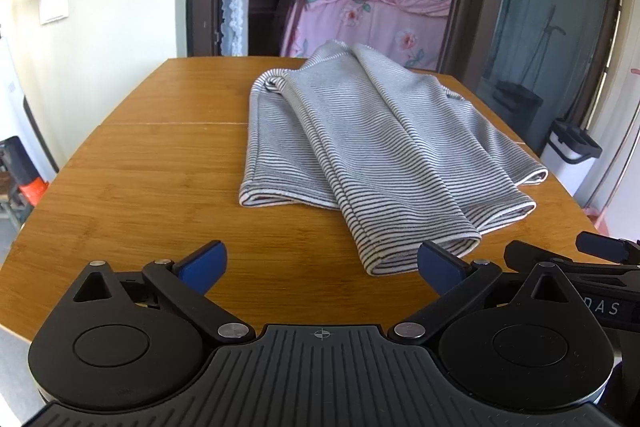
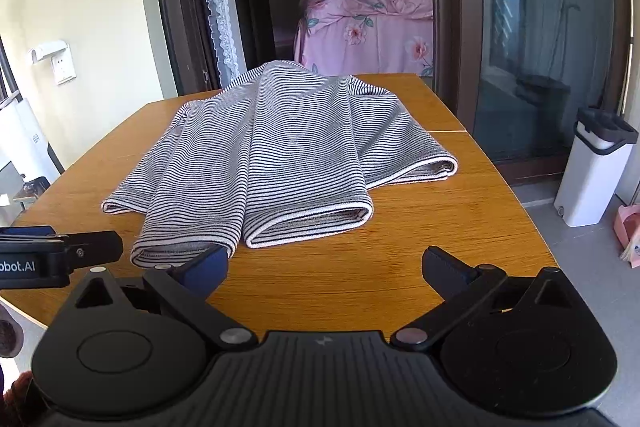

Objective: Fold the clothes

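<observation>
One striped garment (image 1: 360, 147), half-folded on surface (image 1: 160, 167); both tongs, left (image 1: 320, 267) and right (image 2: 324, 269), held wide, empty. Next judged: hem to be gripped.

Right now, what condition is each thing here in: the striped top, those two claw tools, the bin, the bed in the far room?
Striped garment: partly folded, sleeves laid over its body, flat on the table.
Left gripper: open, holding nothing.
Right gripper: open, holding nothing.
White bin: upright on the floor, lid closed.
Pink bedding: rumpled on the bed.
</observation>
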